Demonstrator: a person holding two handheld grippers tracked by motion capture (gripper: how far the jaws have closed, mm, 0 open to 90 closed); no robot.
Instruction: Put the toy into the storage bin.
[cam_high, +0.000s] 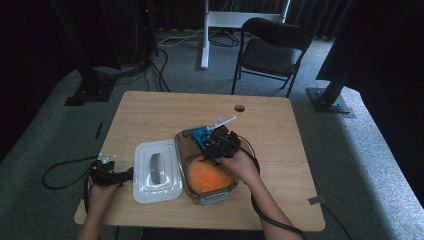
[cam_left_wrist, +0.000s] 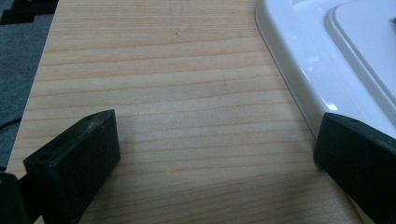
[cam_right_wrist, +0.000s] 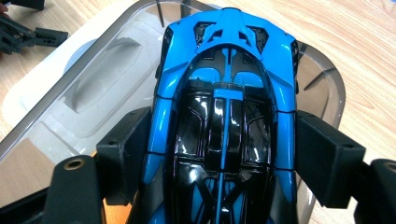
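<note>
A blue and black toy car (cam_right_wrist: 226, 107) is clamped between the jaws of my right gripper (cam_right_wrist: 219, 149), one pad (cam_right_wrist: 123, 149) on each flank. In the high view that gripper (cam_high: 212, 142) holds the car (cam_high: 201, 134) over the far end of a clear rectangular container (cam_high: 186, 137), which has an orange soft object (cam_high: 207, 176) in its near half. The container's white lid (cam_high: 155, 171) with a grey handle lies flat on the table to its left. My left gripper (cam_high: 122, 176) rests on the wood at the lid's left edge, open, nothing between its jaws (cam_left_wrist: 210, 154).
The wooden table (cam_high: 270, 130) has a small round hole (cam_high: 239, 107) near its far edge. A black folding chair (cam_high: 270, 50) and a white desk leg (cam_high: 205, 35) stand beyond the table on grey carpet. Cables trail off the table's left side.
</note>
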